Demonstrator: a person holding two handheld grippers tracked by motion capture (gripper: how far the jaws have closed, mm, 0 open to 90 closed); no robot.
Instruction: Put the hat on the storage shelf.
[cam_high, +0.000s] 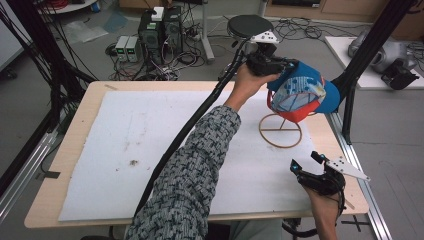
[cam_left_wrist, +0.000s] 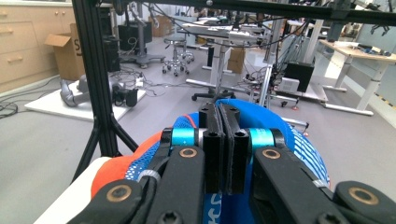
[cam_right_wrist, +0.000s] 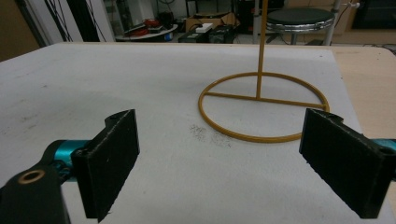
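I see my left tongs (cam_high: 280, 67) at the upper right of the high view, raised above the far right part of the table (cam_high: 75, 130). Their jaws are pressed together on the cap (cam_high: 305, 90), a blue one with an orange brim and a white patterned panel. In the left gripper view the jaws meet at the centre of the frame, pinching the blue fabric (cam_left_wrist: 261, 122), with the orange brim at the lower left.

The cap hangs in the air directly over the thin yellow wire stand (cam_high: 280, 130), whose ring base lies on the white mat (cam_high: 150, 150). I cannot tell whether the cap touches the stand's upright rod.

My right tongs (cam_high: 306, 160) hover low over the mat at the lower right of the high view. In the right gripper view the jaws stand wide apart with nothing between them, and the stand (cam_right_wrist: 261, 98) sits beyond them at upper centre.
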